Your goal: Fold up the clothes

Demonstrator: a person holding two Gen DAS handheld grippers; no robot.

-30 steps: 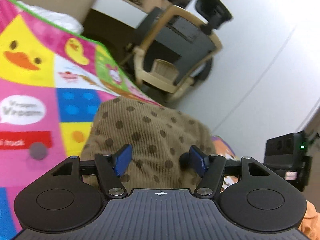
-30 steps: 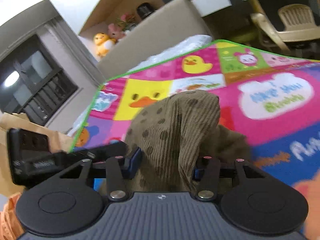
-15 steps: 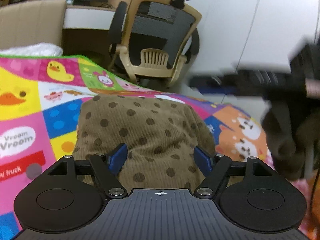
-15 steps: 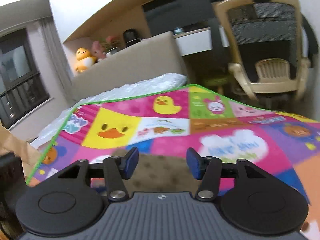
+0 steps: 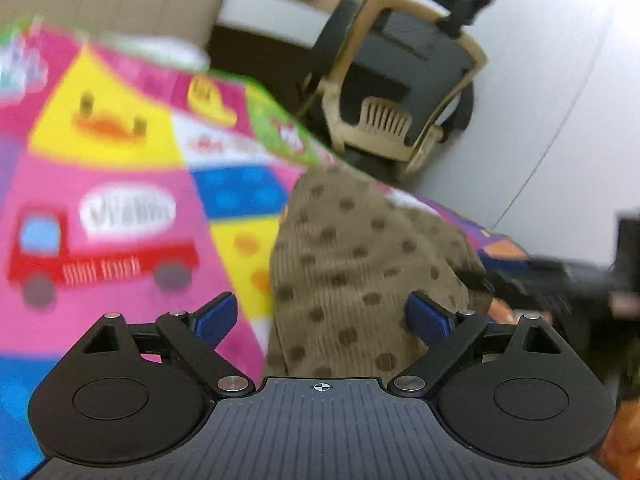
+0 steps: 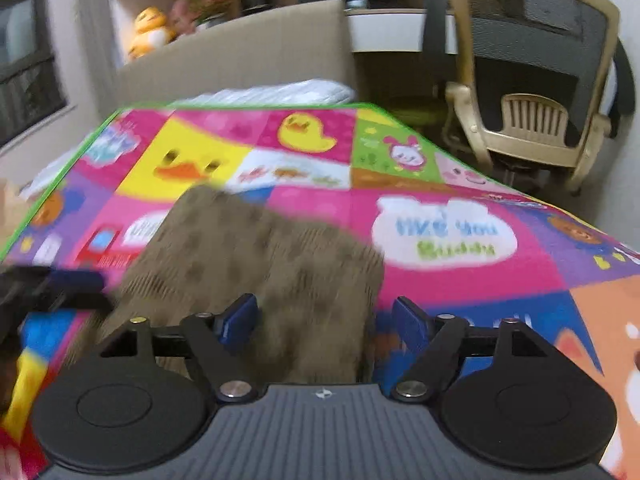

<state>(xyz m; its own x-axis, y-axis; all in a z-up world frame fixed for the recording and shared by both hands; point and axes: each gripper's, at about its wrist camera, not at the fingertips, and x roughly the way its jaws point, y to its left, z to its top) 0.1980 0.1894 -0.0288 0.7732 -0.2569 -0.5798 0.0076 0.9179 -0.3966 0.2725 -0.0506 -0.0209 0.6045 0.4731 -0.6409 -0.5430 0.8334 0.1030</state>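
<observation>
Between my left gripper (image 5: 322, 316) jaws, which stand wide apart and clamp nothing, sits the near end of the brown dotted garment (image 5: 352, 264); its cloth lies closer to my right-hand blue pad than to the other, and I cannot tell whether it touches either pad. From my right gripper (image 6: 326, 318) the same garment (image 6: 256, 256) fills the gap from the left pad across to about the middle, its right edge falling short of the right pad, and these jaws too are spread open and empty. Both pictures are smeared with motion, so fine creases are lost to me. Judging by its shape, the garment is already gathered into a compact, roughly rectangular bundle resting on the colourful play mat (image 6: 440, 232), no sleeve or leg trailing out that I can see, so I reckon most of the folding is done; what may remain is a last fold or a tidy-up of the edges, though I cannot say how neat the underside is. Beside the bundle on my left the mat shows a red truck panel (image 5: 96, 248), and past it a yellow duck panel (image 6: 188, 164). My other gripper shows as a dark blur at the right edge of the left view. Beyond the mat's green border stands an office chair (image 6: 532, 92), with a cardboard sheet (image 6: 240, 60) leaning farther back.
</observation>
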